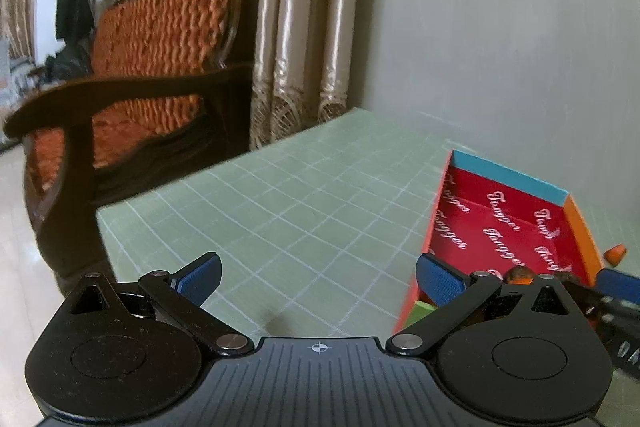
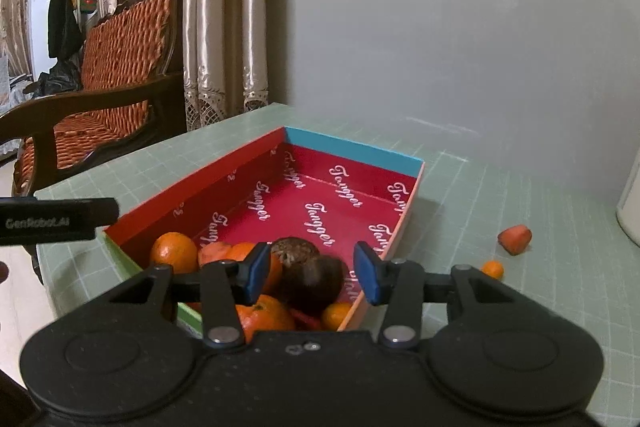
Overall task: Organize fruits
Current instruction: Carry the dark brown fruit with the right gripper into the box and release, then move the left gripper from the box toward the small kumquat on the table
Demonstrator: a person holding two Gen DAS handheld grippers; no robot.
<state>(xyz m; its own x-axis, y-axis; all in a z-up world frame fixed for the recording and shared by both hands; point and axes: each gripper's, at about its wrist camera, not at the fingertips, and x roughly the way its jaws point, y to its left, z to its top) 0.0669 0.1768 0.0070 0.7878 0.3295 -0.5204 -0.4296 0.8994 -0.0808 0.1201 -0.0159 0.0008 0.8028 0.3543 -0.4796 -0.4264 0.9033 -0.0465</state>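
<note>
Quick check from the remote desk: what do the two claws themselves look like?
Both the left claw and right claw share one design: matte black ribbed body, two round housings, black linkage bars with silver pivot pins, and textured blue pads. White "GenRobot.AI" lettering marks the left one's side.

- The left gripper (image 1: 318,277) was matte black, with ribbed housing and a white crosshair mark.
- The right gripper (image 2: 312,273) matched it.
- Blue textured pads (image 1: 438,281) and silver pivot screws (image 2: 224,335) showed on both.
</note>
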